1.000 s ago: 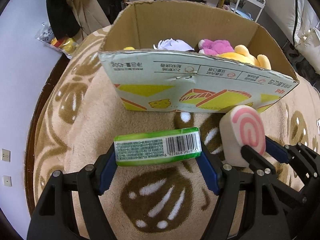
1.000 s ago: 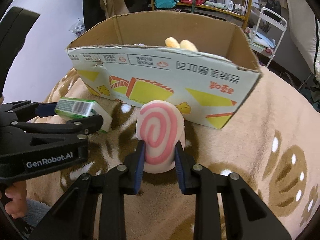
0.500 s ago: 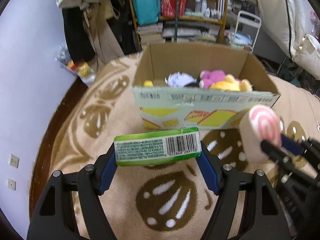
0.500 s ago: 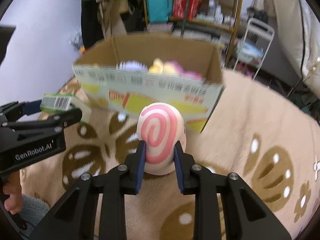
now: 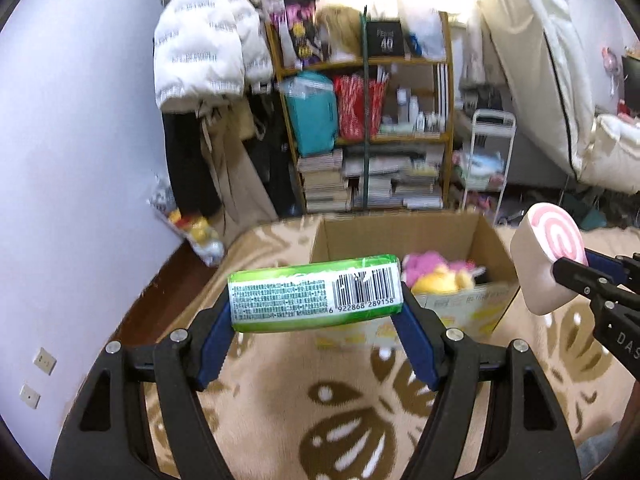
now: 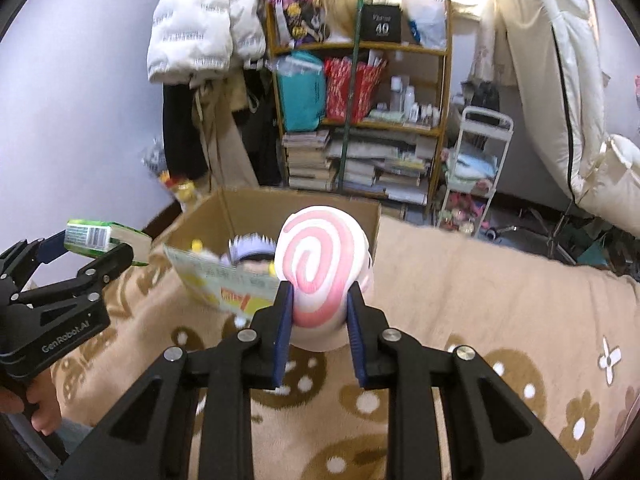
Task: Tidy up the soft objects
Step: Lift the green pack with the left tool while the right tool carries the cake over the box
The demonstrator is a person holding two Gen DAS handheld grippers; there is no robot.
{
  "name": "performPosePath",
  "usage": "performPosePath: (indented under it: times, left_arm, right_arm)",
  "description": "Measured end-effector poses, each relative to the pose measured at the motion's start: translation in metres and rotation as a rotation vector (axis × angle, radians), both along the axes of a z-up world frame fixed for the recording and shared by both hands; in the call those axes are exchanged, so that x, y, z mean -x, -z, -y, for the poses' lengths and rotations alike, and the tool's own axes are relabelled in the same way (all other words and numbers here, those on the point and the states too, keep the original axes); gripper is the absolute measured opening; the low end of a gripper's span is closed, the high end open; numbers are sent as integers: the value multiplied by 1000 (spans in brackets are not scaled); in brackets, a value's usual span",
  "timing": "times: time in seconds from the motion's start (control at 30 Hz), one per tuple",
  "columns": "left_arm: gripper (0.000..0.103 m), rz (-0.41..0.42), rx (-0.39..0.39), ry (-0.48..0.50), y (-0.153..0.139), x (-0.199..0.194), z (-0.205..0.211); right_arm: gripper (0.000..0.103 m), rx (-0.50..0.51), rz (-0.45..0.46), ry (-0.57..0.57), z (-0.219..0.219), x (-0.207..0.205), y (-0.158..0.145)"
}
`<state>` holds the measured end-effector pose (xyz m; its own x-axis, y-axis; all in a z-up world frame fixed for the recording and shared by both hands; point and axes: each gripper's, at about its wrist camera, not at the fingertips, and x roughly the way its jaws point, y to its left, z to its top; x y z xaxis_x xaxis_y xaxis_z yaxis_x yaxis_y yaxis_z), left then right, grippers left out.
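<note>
With the left hand-held gripper (image 5: 316, 308) clamped on a green packet (image 5: 315, 298) and the right hand-held gripper (image 6: 319, 312) squeezing a pink-swirl cushion (image 6: 322, 266), both raised before the cardboard box (image 5: 404, 232), the carry step applied; next, positioning over the box and release.

Looks like a lived-in bedroom or spare room in a home. Ahead of the left gripper (image 5: 316, 330), a wooden shelf unit (image 5: 364, 128) is crammed with stacked books, bottles and bags. A white puffer jacket (image 5: 204, 52) is hung up to the left of it, a small white trolley (image 5: 486, 160) is parked to the right, and a beige patterned blanket (image 5: 320, 412) is spread out underneath.
</note>
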<state>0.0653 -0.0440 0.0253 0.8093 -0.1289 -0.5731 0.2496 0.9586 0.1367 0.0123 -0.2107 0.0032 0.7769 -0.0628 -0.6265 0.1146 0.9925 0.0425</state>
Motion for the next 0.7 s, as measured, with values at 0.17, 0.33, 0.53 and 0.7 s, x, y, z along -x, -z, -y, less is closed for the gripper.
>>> performPosePath:
  times: [0.17, 0.33, 0.53, 0.7]
  left_arm:
    - [73, 79, 28, 27, -22, -6, 5]
    - [73, 118, 49, 45, -39, -18, 13]
    - [73, 168, 18, 60, -50, -30, 26]
    - [73, 159, 22, 49, -41, -41, 25]
  right_arm:
    - [27, 33, 84, 12, 3, 3, -23]
    - [27, 43, 143, 9, 5, -3, -40]
    - [27, 30, 164, 6, 11, -24, -44]
    - [27, 22, 175, -8, 13, -39, -40]
